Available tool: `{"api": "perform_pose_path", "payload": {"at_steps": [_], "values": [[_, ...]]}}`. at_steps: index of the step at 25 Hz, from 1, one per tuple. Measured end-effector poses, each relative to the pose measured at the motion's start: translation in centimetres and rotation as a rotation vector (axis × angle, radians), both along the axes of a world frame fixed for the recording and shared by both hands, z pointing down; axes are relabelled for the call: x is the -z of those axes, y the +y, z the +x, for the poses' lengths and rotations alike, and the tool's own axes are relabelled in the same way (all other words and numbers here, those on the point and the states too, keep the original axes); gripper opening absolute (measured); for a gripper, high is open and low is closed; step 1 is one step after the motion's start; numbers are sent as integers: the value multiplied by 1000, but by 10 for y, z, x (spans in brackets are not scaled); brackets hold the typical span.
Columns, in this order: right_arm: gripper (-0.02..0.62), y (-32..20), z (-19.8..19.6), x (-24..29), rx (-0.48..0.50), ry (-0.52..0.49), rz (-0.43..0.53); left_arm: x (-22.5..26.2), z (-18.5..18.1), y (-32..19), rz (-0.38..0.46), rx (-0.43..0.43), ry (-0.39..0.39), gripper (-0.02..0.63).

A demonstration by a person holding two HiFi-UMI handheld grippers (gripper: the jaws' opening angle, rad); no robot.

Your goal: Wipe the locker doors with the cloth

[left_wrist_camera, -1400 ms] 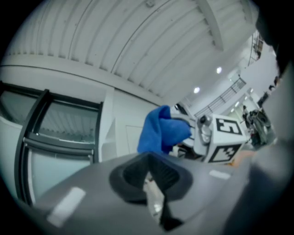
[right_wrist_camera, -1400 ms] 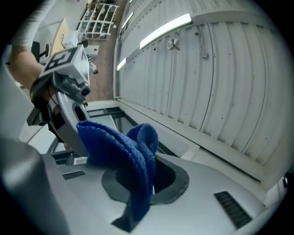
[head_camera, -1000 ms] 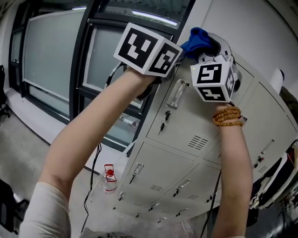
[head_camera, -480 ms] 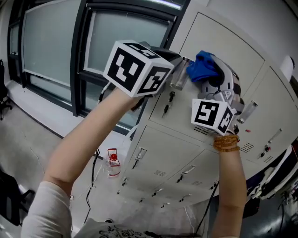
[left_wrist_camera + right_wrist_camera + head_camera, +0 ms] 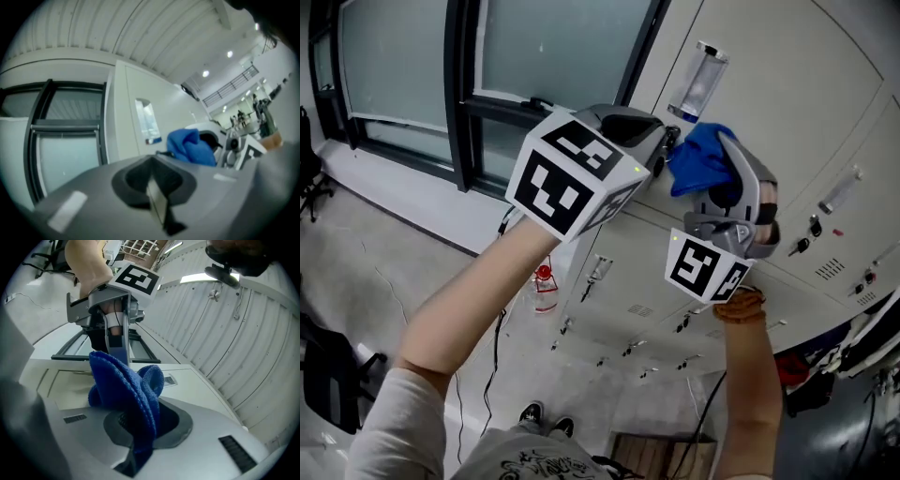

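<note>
My right gripper (image 5: pixel 712 183) is shut on a bunched blue cloth (image 5: pixel 697 159), which lies against the cream locker door (image 5: pixel 769 84) just below a clear label holder (image 5: pixel 700 77). In the right gripper view the cloth (image 5: pixel 126 385) fills the jaws of that gripper (image 5: pixel 136 427) and spills upward. My left gripper (image 5: pixel 661 148) is held close to the left of the cloth, shut with nothing in it. In the left gripper view its jaws (image 5: pixel 157 206) meet in a thin seam, with the cloth (image 5: pixel 190 146) just beyond them.
Dark-framed windows (image 5: pixel 459 84) stand left of the lockers. Lower locker doors carry handles and keys (image 5: pixel 802 246). On the floor stand a red-capped bottle (image 5: pixel 544 286) and cables. A dark chair (image 5: pixel 319 366) sits at the left, and a bag (image 5: pixel 862 342) hangs at the right.
Both grippers have come down the locker face together. The cloth went from above the clear label holder to below it. The right gripper kept its hold on the cloth.
</note>
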State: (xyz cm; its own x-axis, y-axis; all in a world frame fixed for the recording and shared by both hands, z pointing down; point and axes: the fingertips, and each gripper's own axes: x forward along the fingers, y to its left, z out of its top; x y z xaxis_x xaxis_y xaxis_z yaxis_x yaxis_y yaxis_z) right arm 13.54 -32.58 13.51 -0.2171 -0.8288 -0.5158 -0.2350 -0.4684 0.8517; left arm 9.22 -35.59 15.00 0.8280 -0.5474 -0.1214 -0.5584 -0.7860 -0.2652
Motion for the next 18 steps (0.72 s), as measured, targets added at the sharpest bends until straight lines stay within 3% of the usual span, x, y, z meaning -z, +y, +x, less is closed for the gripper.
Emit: {"api": "perform_pose_path", "payload": {"at_steps": [11,18], "values": [[29,-13,-20,-112,15,116,-72,-70,-6,-9,-88,9,65,3],[29,-5,9,-108,-35,148,-121,-45,-8,1,-54,16,82,3]]}}
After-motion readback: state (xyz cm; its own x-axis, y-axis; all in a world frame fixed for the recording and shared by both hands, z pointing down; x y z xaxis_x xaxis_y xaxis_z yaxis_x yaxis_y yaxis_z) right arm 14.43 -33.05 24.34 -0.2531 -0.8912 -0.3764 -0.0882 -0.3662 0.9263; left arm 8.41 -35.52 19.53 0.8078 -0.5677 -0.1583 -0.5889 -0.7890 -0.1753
